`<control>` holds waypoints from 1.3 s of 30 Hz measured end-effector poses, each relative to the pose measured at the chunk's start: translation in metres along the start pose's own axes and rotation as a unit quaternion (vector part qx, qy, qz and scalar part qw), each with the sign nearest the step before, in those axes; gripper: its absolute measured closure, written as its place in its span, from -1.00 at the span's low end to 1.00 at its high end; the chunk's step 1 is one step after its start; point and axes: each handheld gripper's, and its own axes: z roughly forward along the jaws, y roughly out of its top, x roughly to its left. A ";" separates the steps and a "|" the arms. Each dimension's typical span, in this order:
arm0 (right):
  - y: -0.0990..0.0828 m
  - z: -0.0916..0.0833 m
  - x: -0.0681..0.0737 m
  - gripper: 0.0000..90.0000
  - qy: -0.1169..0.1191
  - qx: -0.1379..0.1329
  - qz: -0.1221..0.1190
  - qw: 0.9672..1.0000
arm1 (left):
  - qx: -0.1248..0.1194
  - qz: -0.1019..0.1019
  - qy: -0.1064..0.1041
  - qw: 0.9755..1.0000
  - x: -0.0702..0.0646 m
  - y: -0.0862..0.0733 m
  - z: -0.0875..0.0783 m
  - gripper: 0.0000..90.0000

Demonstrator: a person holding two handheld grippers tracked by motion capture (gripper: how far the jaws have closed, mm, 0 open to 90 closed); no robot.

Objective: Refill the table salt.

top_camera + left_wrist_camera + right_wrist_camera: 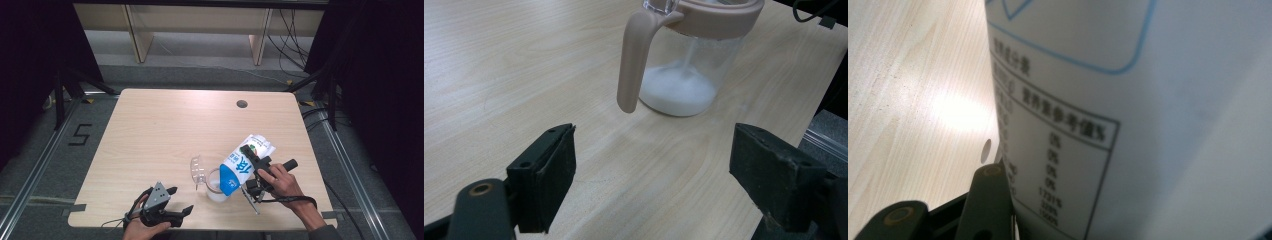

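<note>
We hold the carton [243,165] clamped in our right gripper [260,176], tipped steeply with its blue lower end down over the mouth of the clear jug [216,186]; its long axis runs from far-right and high to near-left and low, so the spout end lies towards the jug and the gripped body lies back towards our right hand [281,181]; in the right gripper view the carton's printed panel [1128,120] presses against the one jaw we can see, which fits a firm grip. In the left gripper view the jug [689,65] stands upright on the table [524,60] beyond our left gripper [654,175], whose jaws are spread wide with nothing between them; white liquid [678,91] sits low in the jug and its handle [633,60] points towards those jaws; a thin stream seems to fall into it, so we judge pouring to be under way. The left gripper [162,207] rests near the table's near edge, just beside the jug and nearer its handle than the right; it could steady the jug if it shifts. The jug's lid [198,169] stands open on the far-left side; the tabletop beyond is bare, so there is open room to lift the carton up and away to the far right.
</note>
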 end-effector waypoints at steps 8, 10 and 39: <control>0.000 0.000 0.000 0.25 0.000 0.000 -0.001 1.000 | -0.002 -0.003 0.000 1.000 -0.001 0.000 0.000 -0.59; 0.000 0.000 0.000 0.25 0.000 0.000 -0.001 1.000 | 0.001 -0.001 0.001 1.000 0.000 0.000 0.000 -0.59; 0.001 0.000 0.001 0.27 0.001 0.002 0.006 1.000 | -0.003 -0.003 0.000 1.000 0.000 0.000 0.000 -0.59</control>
